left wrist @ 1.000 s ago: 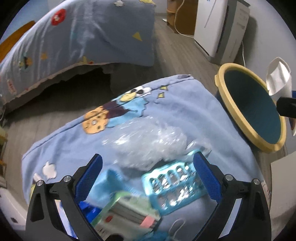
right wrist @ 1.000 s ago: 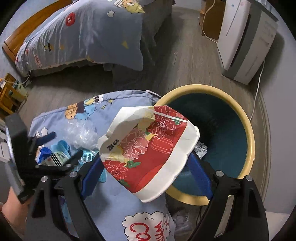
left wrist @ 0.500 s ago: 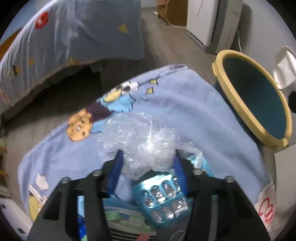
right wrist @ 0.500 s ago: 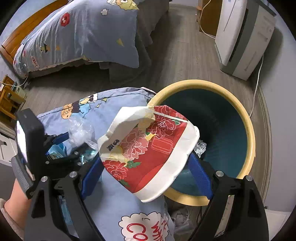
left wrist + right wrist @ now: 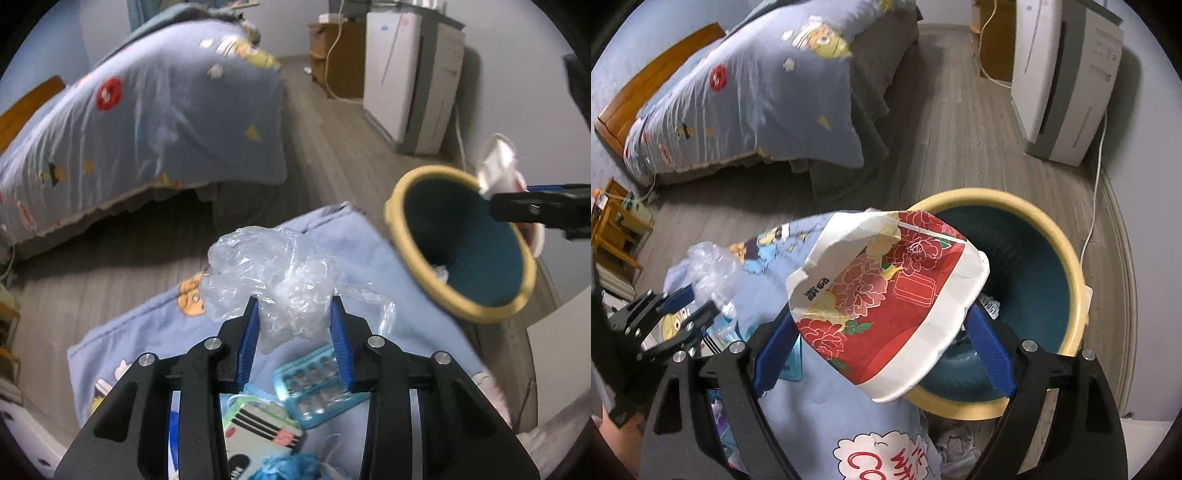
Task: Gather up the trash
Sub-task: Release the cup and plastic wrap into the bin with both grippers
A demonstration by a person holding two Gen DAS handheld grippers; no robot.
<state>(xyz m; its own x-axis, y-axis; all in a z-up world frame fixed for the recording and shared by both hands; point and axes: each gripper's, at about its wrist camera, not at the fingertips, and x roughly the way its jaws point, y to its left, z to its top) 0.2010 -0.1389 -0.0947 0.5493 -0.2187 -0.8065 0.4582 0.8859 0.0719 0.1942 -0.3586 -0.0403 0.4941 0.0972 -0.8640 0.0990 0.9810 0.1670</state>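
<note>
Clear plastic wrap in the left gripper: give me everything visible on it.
The clear plastic wrap is a crumpled, translucent wad of thin film with glossy creases, and a loose tail trails off to one side. The left gripper is shut on its lower part, a blue finger pressing in from each side, and most of the wad bulges out beyond the tips. It is lifted clear of the blue cartoon blanket, above a teal blister pack. In the right wrist view it shows small, at the left.

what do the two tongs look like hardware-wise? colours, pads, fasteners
Both tongs match: left tongs and right tongs have matte black angular linkage arms with round silver screw heads at the pivots, and flat blue ribbed pads on the inner faces. No cables or markings visible. A bare patch of skin shows at the right-wrist view's lower left.
</note>
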